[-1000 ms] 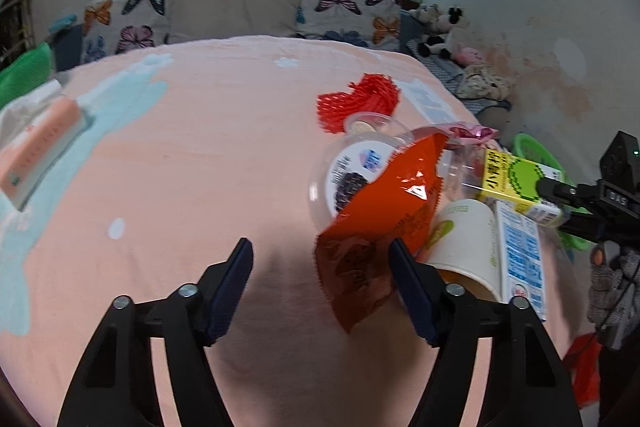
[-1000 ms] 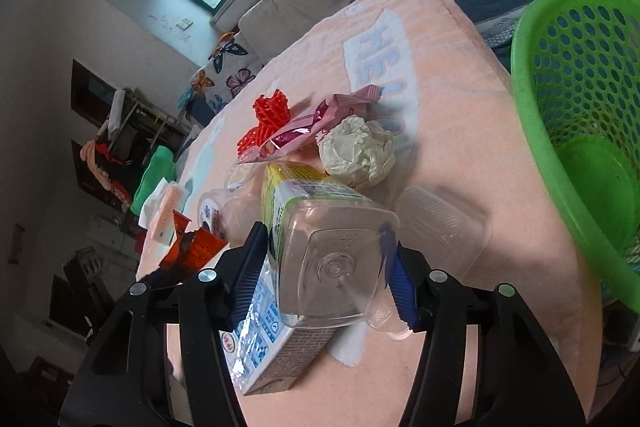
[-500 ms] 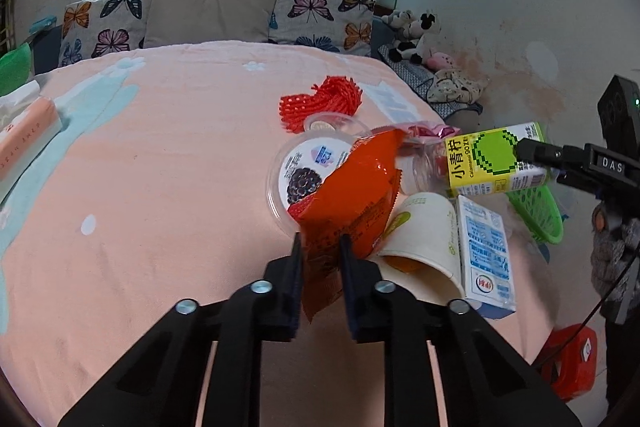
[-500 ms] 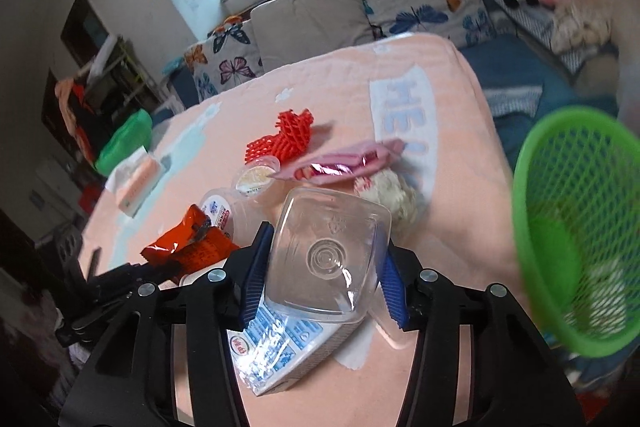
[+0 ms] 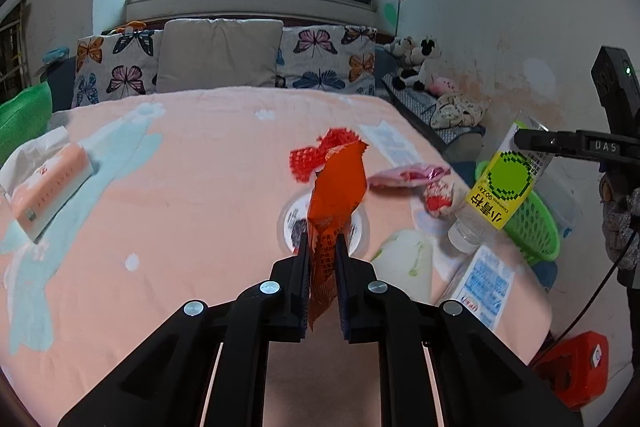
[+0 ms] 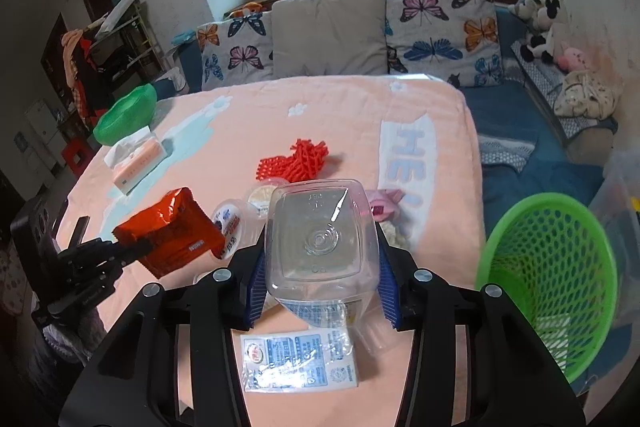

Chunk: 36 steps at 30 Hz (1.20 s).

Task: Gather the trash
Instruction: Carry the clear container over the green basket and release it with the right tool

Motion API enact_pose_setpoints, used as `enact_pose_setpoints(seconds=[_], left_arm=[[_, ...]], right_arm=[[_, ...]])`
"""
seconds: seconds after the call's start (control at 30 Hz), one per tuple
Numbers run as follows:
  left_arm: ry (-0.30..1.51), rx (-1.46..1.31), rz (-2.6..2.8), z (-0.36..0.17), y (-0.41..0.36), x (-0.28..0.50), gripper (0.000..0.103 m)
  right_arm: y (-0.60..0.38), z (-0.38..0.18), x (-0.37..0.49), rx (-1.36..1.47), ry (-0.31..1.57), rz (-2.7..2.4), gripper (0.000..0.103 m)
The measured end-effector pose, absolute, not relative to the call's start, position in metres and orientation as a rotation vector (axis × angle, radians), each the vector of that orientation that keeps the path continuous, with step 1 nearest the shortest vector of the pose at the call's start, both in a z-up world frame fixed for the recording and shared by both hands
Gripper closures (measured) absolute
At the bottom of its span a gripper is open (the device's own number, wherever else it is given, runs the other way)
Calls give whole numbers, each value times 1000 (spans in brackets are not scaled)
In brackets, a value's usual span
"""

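Trash lifted off the bed, bound for the green basket (image 6: 548, 275).
Left tongs (image 5: 322, 259) clamped on orange snack wrapper (image 5: 338, 187); right tongs (image 6: 320, 279) clamped on clear plastic bottle (image 6: 318, 239).

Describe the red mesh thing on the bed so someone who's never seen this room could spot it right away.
Start at the peach blanket covering the bed. Near its middle, beyond the small round plastic cups, lies the red foam net. It is the only item with an open lattice of holes; the orange wrapper nearby is solid foil.

Tissue box (image 5: 48, 185) on peach blanket (image 5: 192, 163); butterfly pillows (image 6: 444, 35), plush toys (image 5: 416, 65) behind.
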<state>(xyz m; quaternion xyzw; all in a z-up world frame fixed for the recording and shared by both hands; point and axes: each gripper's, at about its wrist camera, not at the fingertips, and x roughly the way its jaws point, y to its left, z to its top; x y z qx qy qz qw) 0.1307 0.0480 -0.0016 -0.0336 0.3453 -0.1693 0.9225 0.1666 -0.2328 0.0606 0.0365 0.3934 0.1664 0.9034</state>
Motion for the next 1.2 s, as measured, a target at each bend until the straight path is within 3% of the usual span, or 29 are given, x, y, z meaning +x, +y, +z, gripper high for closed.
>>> enact_pose_setpoints(seconds=[0.57,0.83,1.2], left_arm=[[658,-18,-494,41,-24,142,97],[663,11,-565,46,-79,153,97],[715,48,-612,35,-136,171,97]], right_arm=[[-355,95,147,138,701,99,57],[-420,32,156,128,797,-65,56],[-438,-74,173,134,968,-105,56]])
